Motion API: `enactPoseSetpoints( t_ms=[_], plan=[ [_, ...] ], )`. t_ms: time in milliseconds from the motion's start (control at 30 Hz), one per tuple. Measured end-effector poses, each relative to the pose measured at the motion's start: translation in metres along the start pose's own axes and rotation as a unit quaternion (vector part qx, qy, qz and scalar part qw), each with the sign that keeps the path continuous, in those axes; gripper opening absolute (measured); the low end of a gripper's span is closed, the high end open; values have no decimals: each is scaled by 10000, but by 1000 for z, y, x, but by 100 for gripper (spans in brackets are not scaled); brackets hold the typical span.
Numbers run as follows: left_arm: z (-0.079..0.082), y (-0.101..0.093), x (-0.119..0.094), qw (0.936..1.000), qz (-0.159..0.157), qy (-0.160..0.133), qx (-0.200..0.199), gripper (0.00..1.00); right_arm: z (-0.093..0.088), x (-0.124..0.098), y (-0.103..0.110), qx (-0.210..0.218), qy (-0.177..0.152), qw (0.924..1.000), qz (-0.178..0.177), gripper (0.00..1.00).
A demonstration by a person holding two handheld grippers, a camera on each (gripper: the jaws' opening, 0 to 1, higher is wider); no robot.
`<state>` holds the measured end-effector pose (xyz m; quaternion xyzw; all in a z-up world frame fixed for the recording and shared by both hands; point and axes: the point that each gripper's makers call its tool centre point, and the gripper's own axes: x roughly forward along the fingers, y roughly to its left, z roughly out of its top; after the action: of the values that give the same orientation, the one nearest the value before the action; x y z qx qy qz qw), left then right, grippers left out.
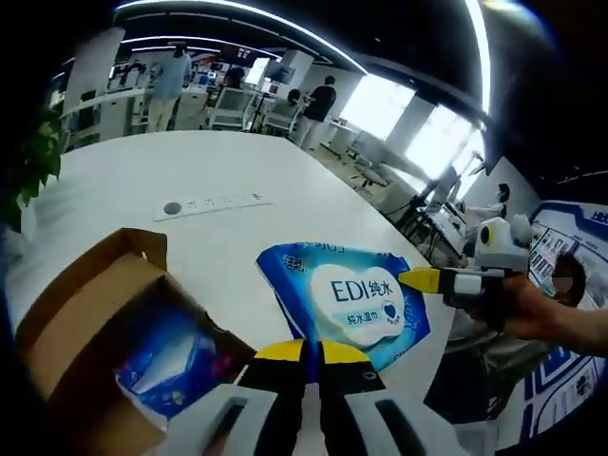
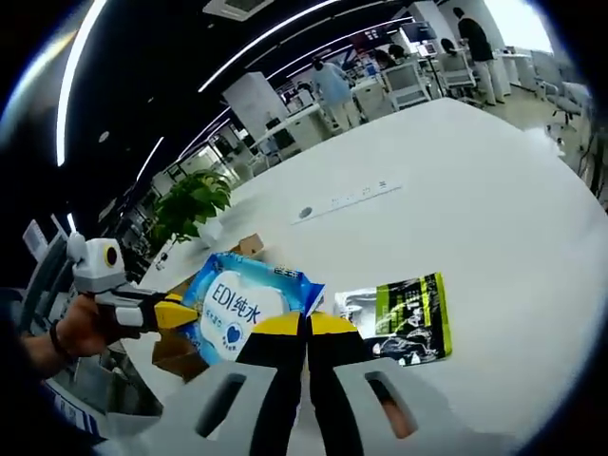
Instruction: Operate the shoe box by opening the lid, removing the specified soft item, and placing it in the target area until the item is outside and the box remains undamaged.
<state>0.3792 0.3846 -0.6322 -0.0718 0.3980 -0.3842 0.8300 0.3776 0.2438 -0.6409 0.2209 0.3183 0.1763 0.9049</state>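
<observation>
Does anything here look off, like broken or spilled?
Nothing looks spilled or torn. The cardboard box sits open with its flap raised, something blue still inside. The wipes pack is held in the air between both grippers, pinched at opposite edges. A green-and-silver packet lies flat on the white table.

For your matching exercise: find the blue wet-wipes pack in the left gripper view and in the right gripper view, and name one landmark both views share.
Left gripper view: the blue wet-wipes pack sits centre-right, just above the yellow claw tips, right of the open shoe box.
Right gripper view: the pack sits lower left of centre, left of a green-and-black packet.
Shared landmark: the socket strip set in the white table.
</observation>
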Motion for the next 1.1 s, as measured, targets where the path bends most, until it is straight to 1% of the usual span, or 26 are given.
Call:
enactPoseSetpoints(
  t_ms=[267, 533, 633, 733, 900, 1033, 1100],
  plan=[
    [-8, -23, 23, 9994, -123, 224, 213, 3, -9, -18, -28, 193, -51, 9997, -160, 0],
    [-16, -37, 41, 9987, -199, 380, 290, 3, -19, -32, -50, 336, -35, 9991, -273, 0],
    [-19, -42, 48, 9981, -207, 453, 351, 3, -22, -33, -58, 365, -11, 9989, -303, 0],
    [-22, -42, 56, 9979, -220, 505, 341, 3, -25, -35, -65, 420, 14, 9986, -330, 0],
    [-23, -42, 66, 9976, -229, 566, 335, 3, -28, -35, -74, 482, 52, 9982, -350, 0],
    [-24, -40, 72, 9976, -215, 584, 315, 3, -27, -32, -80, 501, 93, 9981, -350, 0],
    [-25, -43, 72, 9977, -199, 583, 294, 3, -25, -29, -82, 500, 115, 9981, -342, 0]
  ],
)
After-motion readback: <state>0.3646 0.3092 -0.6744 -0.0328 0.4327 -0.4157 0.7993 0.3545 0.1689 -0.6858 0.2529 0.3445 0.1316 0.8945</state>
